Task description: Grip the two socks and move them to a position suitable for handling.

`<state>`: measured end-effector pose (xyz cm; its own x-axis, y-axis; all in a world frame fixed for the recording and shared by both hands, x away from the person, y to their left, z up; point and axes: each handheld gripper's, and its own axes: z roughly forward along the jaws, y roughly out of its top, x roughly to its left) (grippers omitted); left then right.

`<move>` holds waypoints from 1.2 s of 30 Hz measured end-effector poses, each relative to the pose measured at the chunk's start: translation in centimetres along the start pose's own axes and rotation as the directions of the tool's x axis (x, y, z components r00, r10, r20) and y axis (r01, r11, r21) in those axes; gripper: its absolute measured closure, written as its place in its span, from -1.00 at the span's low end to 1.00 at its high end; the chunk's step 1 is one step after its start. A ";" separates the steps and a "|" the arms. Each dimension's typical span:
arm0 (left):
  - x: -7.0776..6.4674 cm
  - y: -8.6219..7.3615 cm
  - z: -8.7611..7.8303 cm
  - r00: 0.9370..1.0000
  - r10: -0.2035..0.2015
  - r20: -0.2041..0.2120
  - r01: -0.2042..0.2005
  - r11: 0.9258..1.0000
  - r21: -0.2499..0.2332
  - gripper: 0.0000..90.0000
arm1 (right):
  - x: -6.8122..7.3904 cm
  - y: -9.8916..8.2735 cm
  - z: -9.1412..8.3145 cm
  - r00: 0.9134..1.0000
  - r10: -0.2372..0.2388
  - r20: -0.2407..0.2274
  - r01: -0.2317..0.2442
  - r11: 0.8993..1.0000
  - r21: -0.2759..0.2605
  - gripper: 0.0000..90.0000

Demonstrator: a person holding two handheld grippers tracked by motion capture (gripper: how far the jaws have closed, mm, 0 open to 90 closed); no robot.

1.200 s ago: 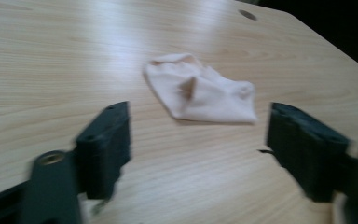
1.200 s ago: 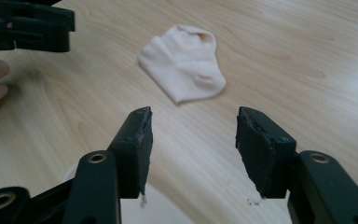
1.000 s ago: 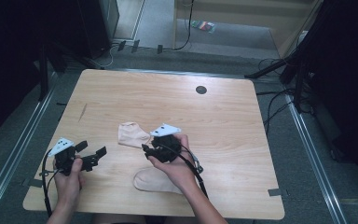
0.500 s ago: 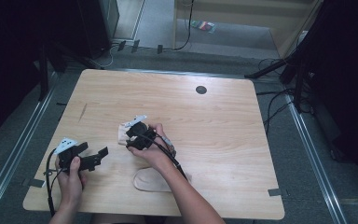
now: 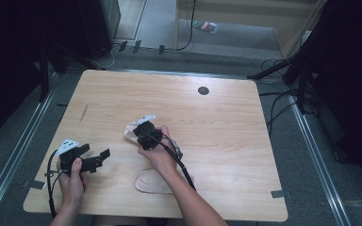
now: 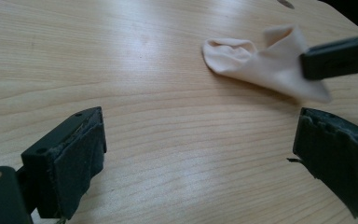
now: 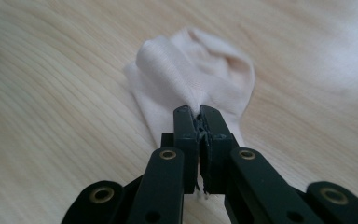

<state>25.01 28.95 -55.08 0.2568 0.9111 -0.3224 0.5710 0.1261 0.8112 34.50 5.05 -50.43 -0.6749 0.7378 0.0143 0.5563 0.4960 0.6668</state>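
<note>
Grasp step judged in hand: a fold of the far sock point(image 7: 191, 79) is pinched by the right gripper point(image 7: 199, 116), jaws just closed tight on the fabric, sock lying mid-table on the wooden table point(image 5: 226, 122). Left gripper point(image 6: 196, 154) is held wide open w/ nothing between the jaws, near the table's left-front. Next move prob. calls for a lift & carry toward the second sock point(image 5: 153, 182), at the front edge by the right forearm. Count: 2 socks, 2 grippers.

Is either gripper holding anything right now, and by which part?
The right gripper has just closed on the pale sock, pinching a raised fold of its fabric. The left gripper is open, holding nothing.
</note>
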 end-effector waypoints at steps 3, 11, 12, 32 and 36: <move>-0.3 0.0 0.1 1.000 0.017 -0.006 -0.017 1.000 0.002 -0.94 | 0.0 0.2 -1.4 1.000 0.003 -0.007 -0.004 0.999 -0.037 0.95; -1.0 0.1 0.2 0.996 0.079 -0.038 -0.078 0.997 0.011 -0.94 | -0.6 -0.4 -6.9 0.996 0.052 -0.079 -0.060 0.993 -0.104 0.95; -1.1 0.1 0.1 0.996 0.080 -0.035 -0.080 0.997 0.009 -0.94 | -0.6 -0.6 -7.2 0.995 0.049 -0.085 -0.057 0.993 -0.105 0.95; -3.2 0.2 1.3 0.992 0.087 0.089 -0.090 0.995 0.034 -0.86 | -4.1 -3.9 -9.1 0.977 0.210 -0.033 -0.213 0.964 -0.157 0.94; -3.3 0.1 1.2 0.991 0.091 0.093 -0.094 0.995 0.025 -0.86 | -1.4 -2.2 -9.7 0.985 0.155 -0.073 -0.166 0.968 -0.186 0.94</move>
<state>25.16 25.51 -54.52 0.3791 0.8784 -0.2910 0.5640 0.0300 0.8253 29.52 -1.49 -44.67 -0.6140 0.7704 0.1717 0.5608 0.2727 0.7818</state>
